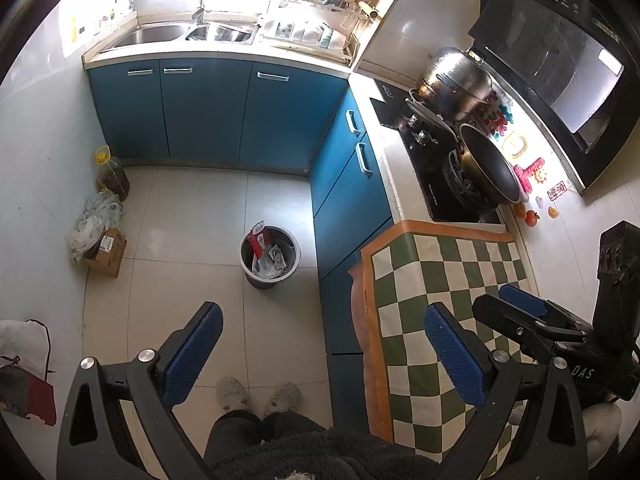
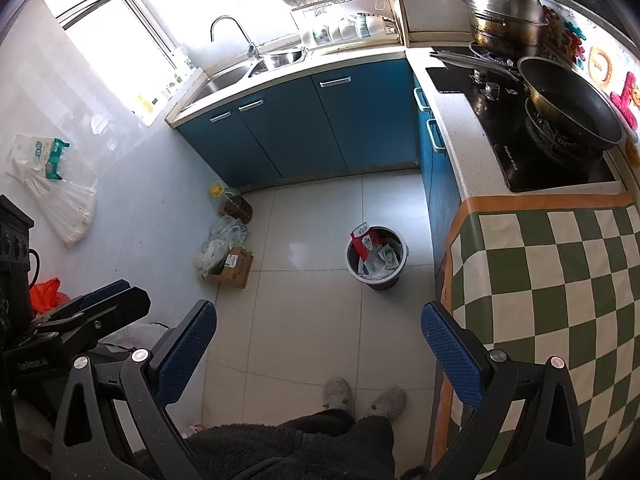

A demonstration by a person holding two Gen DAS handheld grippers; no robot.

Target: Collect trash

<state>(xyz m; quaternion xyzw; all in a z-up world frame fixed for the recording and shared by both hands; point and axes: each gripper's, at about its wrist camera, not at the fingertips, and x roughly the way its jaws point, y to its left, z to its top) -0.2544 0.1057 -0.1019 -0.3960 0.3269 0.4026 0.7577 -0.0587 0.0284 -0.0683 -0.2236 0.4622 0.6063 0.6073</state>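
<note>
A round grey trash bin (image 1: 270,257) stands on the tiled floor, holding a red wrapper and crumpled paper; it also shows in the right wrist view (image 2: 376,258). My left gripper (image 1: 324,344) is open and empty, held high above the floor near the bin. My right gripper (image 2: 318,340) is open and empty, also held high. The right gripper shows at the right edge of the left wrist view (image 1: 520,304), over the checkered cloth. The left gripper shows at the left of the right wrist view (image 2: 108,304).
A green-and-white checkered cloth (image 1: 440,300) covers the counter end on the right. A cardboard box (image 2: 234,268), plastic bags (image 2: 220,240) and an oil bottle (image 2: 234,202) sit by the left wall. Blue cabinets (image 2: 304,128), sink (image 1: 160,36) and stove with wok (image 2: 568,108) surround the floor. My slippers (image 2: 362,398) are below.
</note>
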